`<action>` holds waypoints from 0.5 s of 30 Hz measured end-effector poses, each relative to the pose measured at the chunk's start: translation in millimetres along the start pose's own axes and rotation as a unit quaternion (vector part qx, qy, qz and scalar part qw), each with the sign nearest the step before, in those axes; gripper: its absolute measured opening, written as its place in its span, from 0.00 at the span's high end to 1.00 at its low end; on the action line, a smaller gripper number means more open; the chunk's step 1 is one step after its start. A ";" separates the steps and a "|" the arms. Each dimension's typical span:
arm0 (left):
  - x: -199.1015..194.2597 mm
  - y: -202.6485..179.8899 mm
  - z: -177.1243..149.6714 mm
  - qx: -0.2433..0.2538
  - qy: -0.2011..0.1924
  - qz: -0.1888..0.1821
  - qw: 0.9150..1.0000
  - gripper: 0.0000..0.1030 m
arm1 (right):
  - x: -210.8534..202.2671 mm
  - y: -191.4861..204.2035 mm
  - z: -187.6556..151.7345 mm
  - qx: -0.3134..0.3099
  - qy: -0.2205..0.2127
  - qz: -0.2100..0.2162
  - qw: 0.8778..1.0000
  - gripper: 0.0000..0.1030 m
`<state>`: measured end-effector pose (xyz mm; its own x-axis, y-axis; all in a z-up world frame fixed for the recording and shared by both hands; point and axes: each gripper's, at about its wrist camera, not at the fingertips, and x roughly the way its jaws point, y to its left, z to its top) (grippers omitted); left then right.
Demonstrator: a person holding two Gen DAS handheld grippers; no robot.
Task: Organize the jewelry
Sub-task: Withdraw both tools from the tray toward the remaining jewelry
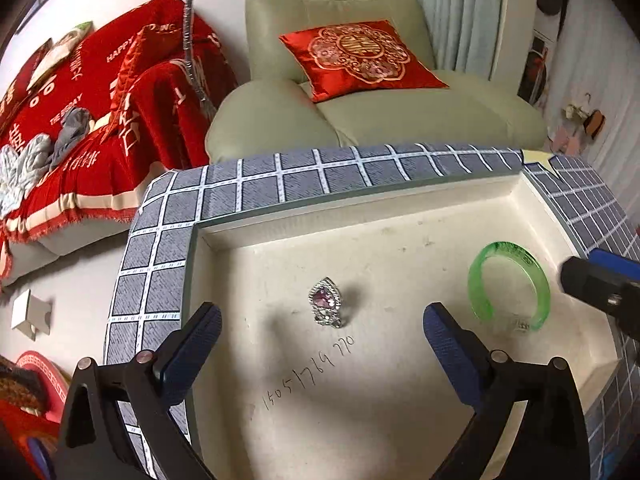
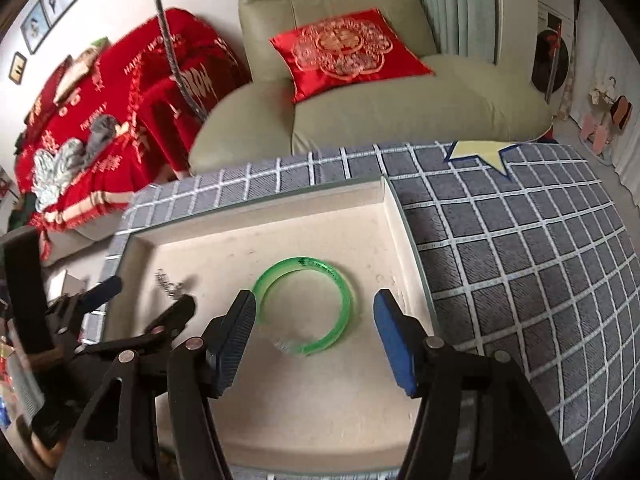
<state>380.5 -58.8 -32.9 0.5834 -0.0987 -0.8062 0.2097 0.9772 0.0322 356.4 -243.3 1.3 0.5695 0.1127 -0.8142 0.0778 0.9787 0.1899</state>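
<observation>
- Handwritten digits "15051769770" (image 1: 308,372) mark the white tray (image 1: 400,216) floor.
- Jewelled ring (image 1: 327,303) lies just beyond the digits; green bangle (image 2: 306,306) beside it.
- Left gripper (image 1: 322,330): jaws spread, empty.
- Right gripper (image 2: 314,322): jaws spread, bangle unpinched.

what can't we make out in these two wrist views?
- Small clear piece beside the green bangle: right wrist view is blurred, left wrist view too small; type unclear.
- Silver piece with the purple stone: ring or pendant, can't tell; just a smear in the right wrist view.
- White tray: near edge cut off by the left gripper and right gripper, both open.
- Handwriting on the tray: partly legible only.
</observation>
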 end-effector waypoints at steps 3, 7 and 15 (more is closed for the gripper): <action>-4.5 0.5 -3.4 0.000 -0.004 0.008 1.000 0.00 | -15.3 -1.3 -6.1 0.011 -0.006 0.009 1.000 0.36; -34.4 4.6 -11.4 0.004 -0.048 0.011 0.999 0.00 | -34.4 -4.9 -21.0 0.018 -0.009 0.022 1.000 0.21; -93.9 16.0 -48.7 0.012 -0.062 -0.045 0.997 0.00 | -81.7 -14.4 -67.2 0.043 -0.034 0.063 0.997 0.00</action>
<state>290.9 -24.8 14.6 0.6533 -0.2104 -0.7273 0.2836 0.9587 -0.0226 253.8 -255.1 28.2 0.6335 0.2187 -0.7422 0.0705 0.9389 0.3368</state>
